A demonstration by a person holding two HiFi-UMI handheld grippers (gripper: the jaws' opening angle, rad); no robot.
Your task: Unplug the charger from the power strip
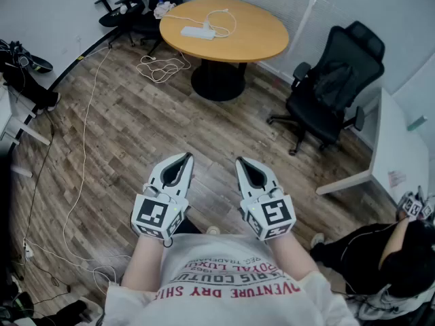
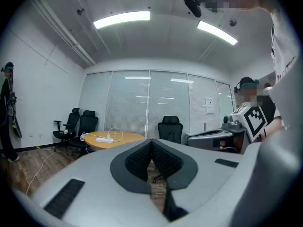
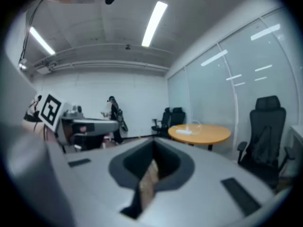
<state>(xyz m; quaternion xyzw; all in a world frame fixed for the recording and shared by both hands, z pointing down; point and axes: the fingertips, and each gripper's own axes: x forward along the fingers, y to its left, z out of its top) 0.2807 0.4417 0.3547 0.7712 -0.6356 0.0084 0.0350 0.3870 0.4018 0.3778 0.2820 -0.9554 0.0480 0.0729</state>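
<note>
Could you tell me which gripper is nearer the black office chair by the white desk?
Right. The right gripper is down-left of the office chair; the left gripper lies farther left, beyond it.

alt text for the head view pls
The white-and-grey left gripper and right gripper are held shut and empty at the person's chest. Farther off, a round wooden table carries a white power strip with a white charger plugged in; a black office chair stands right.

A black office chair (image 1: 331, 87) is set right of the round desk (image 1: 258, 39) (wood-topped); a white cable (image 1: 162, 66) is coiled on the floor (image 1: 136, 134).
</note>
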